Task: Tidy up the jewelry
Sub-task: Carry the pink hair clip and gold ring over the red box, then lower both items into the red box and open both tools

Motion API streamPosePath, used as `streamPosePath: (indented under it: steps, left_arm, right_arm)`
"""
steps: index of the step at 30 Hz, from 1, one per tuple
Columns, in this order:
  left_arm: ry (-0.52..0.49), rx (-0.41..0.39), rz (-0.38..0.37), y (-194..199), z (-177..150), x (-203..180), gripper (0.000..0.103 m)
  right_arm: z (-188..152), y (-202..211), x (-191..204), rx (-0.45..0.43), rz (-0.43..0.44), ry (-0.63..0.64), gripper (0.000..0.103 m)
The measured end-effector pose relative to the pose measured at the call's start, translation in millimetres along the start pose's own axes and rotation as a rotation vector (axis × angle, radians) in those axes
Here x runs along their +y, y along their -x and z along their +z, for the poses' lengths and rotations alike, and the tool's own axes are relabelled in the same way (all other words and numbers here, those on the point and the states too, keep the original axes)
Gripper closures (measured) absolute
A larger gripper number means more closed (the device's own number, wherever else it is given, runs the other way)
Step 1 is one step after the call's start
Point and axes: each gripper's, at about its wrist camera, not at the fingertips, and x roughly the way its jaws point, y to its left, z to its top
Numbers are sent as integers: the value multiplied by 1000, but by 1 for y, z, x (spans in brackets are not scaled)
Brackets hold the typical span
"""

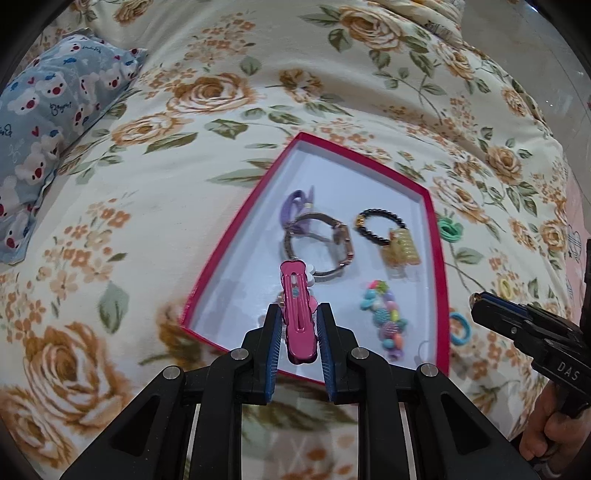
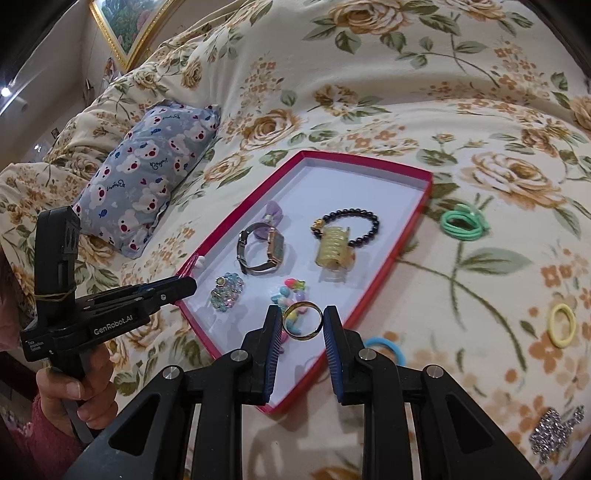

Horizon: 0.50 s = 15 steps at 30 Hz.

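On flowered bedspread: red tray (image 2: 406, 229) already holds watch (image 2: 258, 251), bead bracelet (image 2: 354, 225), claw clip (image 2: 332, 251), beaded pieces. Left gripper (image 1: 298, 325) clamped on pink hair clip (image 1: 297, 314) over near tray edge; right gripper (image 2: 303, 325) pinching gold ring (image 2: 303, 320) above tray. Left outside, right of tray: green tie (image 2: 463, 223), yellow tie (image 2: 561, 325), blue tie (image 2: 384, 349), sparkly clip (image 2: 557, 432).

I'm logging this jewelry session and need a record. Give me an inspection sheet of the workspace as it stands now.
Surface: cream floral bedspread.
Job's things: shallow red-rimmed box holding metal-band wristwatch, black bead bracelet, yellow claw clip, pastel bead string.
Clutter: green hair ties, yellow hair tie, blue hair tie, silver glitter clip outside box.
Grippers: left claw shut on pink hair clip; right claw shut on gold ring.
Cables: nothing seen.
Surroundings: blue bear-print pillow, gold-framed picture.
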Motion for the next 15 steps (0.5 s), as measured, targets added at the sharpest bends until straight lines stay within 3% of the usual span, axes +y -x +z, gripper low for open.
streamPosePath:
  steps: [15]
  left_arm:
    - [-4,53,40,-38,14,11,85]
  right_arm:
    - [7,-48,11,67,8,25,80]
